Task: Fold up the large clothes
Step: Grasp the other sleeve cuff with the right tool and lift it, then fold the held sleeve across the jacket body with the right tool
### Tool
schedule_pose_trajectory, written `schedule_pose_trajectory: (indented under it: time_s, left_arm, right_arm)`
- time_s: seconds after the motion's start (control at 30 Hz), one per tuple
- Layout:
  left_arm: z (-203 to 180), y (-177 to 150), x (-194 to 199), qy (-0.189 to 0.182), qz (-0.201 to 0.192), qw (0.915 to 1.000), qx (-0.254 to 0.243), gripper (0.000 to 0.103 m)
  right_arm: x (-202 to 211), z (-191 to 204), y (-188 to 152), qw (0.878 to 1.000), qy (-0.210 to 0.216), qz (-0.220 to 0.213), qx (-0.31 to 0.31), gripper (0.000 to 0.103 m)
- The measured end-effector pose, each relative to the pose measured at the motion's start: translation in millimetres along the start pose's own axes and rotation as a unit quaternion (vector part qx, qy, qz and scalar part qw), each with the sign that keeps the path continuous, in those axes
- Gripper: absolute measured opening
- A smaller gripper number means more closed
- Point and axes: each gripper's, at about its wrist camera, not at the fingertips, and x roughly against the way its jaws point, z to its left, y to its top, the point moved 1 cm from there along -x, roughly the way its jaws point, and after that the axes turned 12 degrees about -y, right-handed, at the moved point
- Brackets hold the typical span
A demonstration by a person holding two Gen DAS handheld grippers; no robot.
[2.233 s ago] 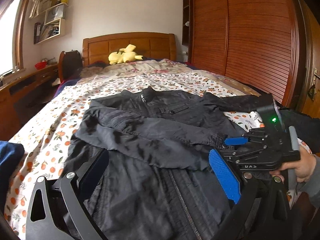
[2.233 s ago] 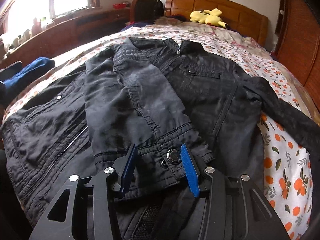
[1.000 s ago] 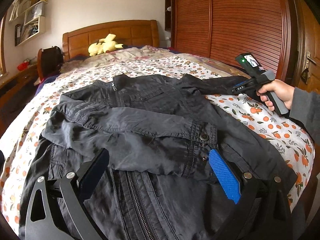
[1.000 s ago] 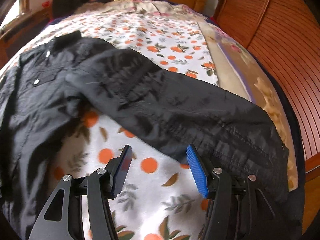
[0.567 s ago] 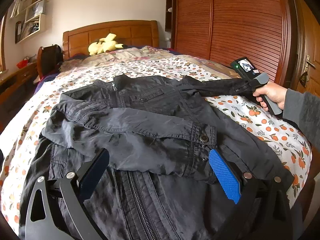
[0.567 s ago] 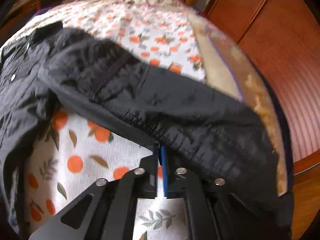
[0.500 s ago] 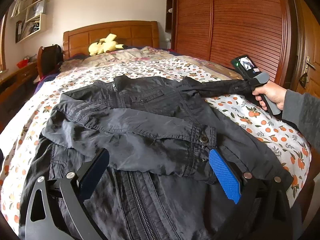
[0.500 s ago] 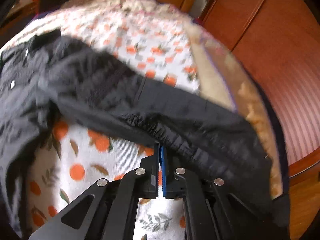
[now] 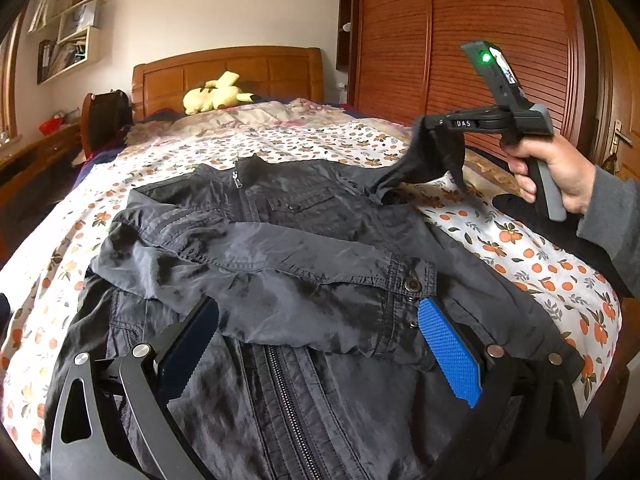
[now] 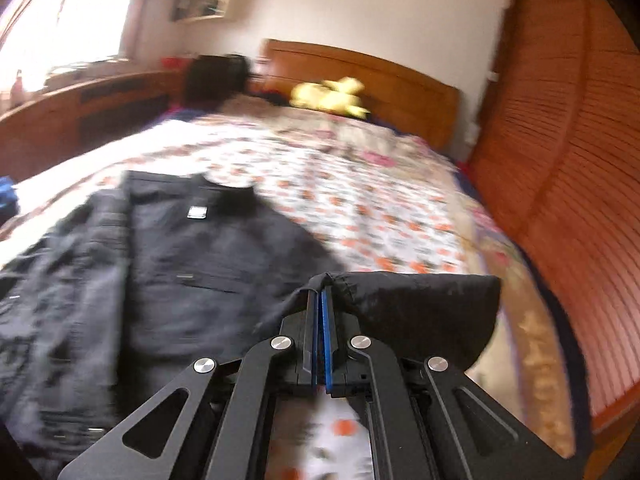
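Right sleeve now lifted off the bed, where half a second ago it lay low.

The black jacket (image 9: 304, 264) lies on the floral bed (image 9: 520, 248), its other sleeve (image 9: 280, 264) folded across the chest. The right gripper (image 10: 320, 312), jaws clenched on the raised sleeve (image 9: 432, 160), holds it up; the left gripper (image 9: 320, 344) hovers with jaws released.

A yellow plush toy (image 9: 216, 95) lies by the wooden headboard (image 9: 228, 68).

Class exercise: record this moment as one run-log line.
stage: second sleeve fold | right tool: shut on sleeve, lifted off bed | left tool: open over jacket | first sleeve: across chest
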Motion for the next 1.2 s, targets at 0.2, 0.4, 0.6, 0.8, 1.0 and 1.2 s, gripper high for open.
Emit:
schedule_pose_trajectory:
  time_s: [0.2,0.4,0.6,0.8,1.0,1.2]
  left_arm:
    - [2,0,3,0.005,-0.004,1.0000,-0.001,0.101]
    - [1,0,10,0.000,-0.012,0.9999,0.000,0.101]
    - [3,0,18,-0.003,-0.020,0.9998,0.004,0.101]
    - [3,0,25,-0.006,-0.027,0.9996,0.009,0.101]
    - [6,-1,31,-0.005,-0.033,0.9994,0.012,0.101]
    - [9,-1,36,-0.001,-0.035,0.9993,0.015,0.101]
  right_arm:
    - [3,51,-25,0.997,0.065,0.036,0.033,0.002]
    - [1,57,-53,0.994,0.079,0.075,0.018,0.023]
    - [25,33,-56,0.996,0.063,0.062,-0.007,0.051]
    - [31,-4,-54,0.997,0.022,0.059,-0.043,0.055]
    - [4,-26,-78,0.992,-0.024,0.098,-0.080,0.064]
    - [-37,-34,-118,0.976,-0.038,0.168,-0.130,0.063]
